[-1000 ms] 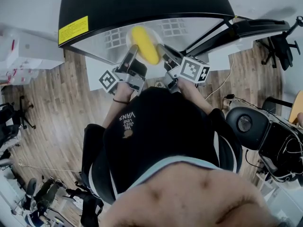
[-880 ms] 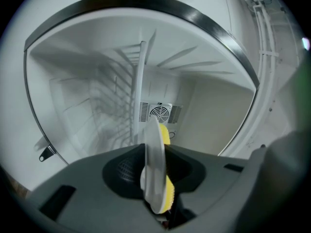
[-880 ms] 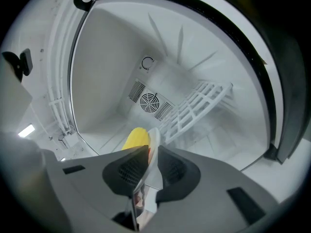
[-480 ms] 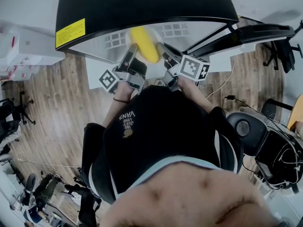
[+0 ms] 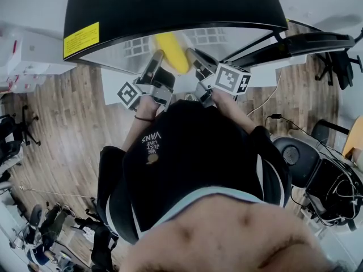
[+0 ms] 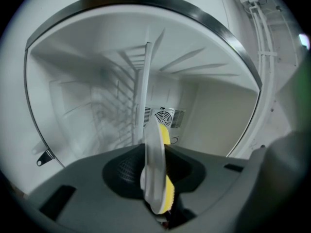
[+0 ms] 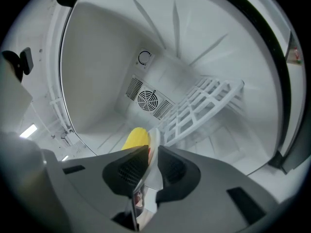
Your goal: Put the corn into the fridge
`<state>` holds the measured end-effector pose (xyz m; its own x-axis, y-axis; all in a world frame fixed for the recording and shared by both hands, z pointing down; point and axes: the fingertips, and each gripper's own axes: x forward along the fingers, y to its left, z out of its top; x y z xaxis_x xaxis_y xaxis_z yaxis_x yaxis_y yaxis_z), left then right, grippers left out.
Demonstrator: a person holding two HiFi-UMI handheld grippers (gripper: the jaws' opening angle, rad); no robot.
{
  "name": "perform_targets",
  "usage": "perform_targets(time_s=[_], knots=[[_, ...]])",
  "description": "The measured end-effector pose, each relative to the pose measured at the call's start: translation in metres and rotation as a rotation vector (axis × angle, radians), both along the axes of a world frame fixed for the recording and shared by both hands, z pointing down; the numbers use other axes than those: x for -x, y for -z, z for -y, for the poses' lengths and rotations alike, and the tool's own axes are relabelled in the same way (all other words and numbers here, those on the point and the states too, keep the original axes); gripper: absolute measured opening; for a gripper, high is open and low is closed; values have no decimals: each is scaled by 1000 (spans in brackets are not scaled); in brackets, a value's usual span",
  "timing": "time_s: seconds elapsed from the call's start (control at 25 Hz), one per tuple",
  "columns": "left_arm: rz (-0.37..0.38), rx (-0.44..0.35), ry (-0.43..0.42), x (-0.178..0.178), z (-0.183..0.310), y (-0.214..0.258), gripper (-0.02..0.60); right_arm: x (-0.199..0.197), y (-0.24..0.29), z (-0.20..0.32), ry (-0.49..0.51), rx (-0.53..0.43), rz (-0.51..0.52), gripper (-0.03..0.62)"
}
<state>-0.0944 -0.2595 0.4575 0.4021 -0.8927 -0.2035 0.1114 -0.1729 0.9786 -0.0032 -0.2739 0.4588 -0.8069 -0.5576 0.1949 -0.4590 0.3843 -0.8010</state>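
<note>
A wood-plank floor [image 5: 62, 123] fills the head view, with a black office chair [image 5: 295, 154] at the right. A black-topped fridge with a white interior [image 5: 170, 4] stands open before the person in a black shirt [image 5: 187, 163], and a yellow label [image 5: 80, 38] is stuck on its top. The yellow corn cob [image 5: 170, 52] lies on a pale round plate [image 5: 152, 43], which is held at the fridge's mouth by 2 grippers: the left gripper [image 5: 156, 61] on 1 rim, the right gripper [image 5: 194, 58] on the opposite rim.

Only the gripper views show the inside: a white wire shelf [image 7: 204, 101] and a round fan grille [image 7: 146, 100] on the back wall. In the left gripper view the plate [image 6: 153, 169] is seen edge-on between fairly wide fingers [image 6: 124, 171] closed on its rim, with the corn [image 6: 165, 135] on its right face. In the right gripper view narrow fingers [image 7: 124, 171] are pinched on the rim [image 7: 151, 174], and the corn [image 7: 136, 139] shows left of it.
</note>
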Motion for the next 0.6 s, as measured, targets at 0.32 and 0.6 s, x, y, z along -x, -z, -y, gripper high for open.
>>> perform_targets(time_s=[0.32,0.6], knots=[[-3,13,26,-1,5,-1,97,-5,0,9,-1,-15,-20,63],[-16,29,56,-1,7,-1,97,-2,3,11,21,-45,-29,72]])
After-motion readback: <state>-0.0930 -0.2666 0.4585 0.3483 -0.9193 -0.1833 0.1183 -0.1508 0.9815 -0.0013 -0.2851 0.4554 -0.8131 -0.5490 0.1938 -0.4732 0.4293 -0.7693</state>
